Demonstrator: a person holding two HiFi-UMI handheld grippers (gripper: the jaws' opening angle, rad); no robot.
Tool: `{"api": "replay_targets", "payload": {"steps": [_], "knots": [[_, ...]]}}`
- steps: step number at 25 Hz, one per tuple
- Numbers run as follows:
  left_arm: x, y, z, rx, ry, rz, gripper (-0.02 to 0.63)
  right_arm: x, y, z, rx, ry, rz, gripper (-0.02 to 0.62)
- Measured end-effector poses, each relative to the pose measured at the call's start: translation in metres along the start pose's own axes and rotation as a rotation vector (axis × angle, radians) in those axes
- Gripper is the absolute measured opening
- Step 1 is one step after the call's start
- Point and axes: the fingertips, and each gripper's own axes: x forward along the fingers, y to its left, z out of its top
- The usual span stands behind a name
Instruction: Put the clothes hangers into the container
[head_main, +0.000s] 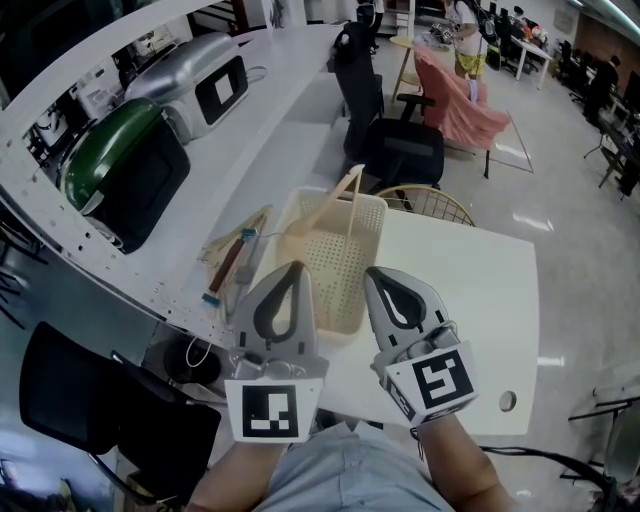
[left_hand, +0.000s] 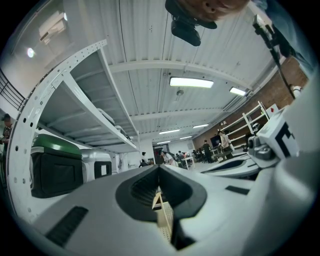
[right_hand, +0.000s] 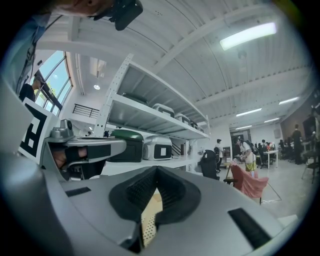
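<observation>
A cream perforated basket (head_main: 335, 262) stands on the white table (head_main: 470, 290) in the head view. One pale wooden hanger (head_main: 347, 195) leans upright in it, reaching over its far rim. Several more hangers (head_main: 236, 258) lie on the table just left of the basket. My left gripper (head_main: 295, 267) hovers over the basket's near left part, shut and holding nothing. My right gripper (head_main: 372, 272) hangs at the basket's near right edge, also shut and holding nothing. Both gripper views look up and outward. A strip of the basket (left_hand: 165, 218) (right_hand: 147, 220) shows through the gap behind the closed tips.
A green case (head_main: 125, 170) and a silver case (head_main: 200, 85) sit on the white shelf at the left. A black office chair (head_main: 385, 130) and a round wire frame (head_main: 432, 205) stand beyond the table. A cable hole (head_main: 507, 401) is near the front right edge.
</observation>
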Motion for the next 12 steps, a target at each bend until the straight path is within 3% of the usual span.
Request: {"api": "replay_targets", "payload": {"steps": [12], "knots": [[-0.0042, -0.0014, 0.0029, 0.004, -0.008, -0.003, 0.011, -0.0034, 0.0055, 0.0050, -0.006, -0.017, 0.009, 0.011]]}}
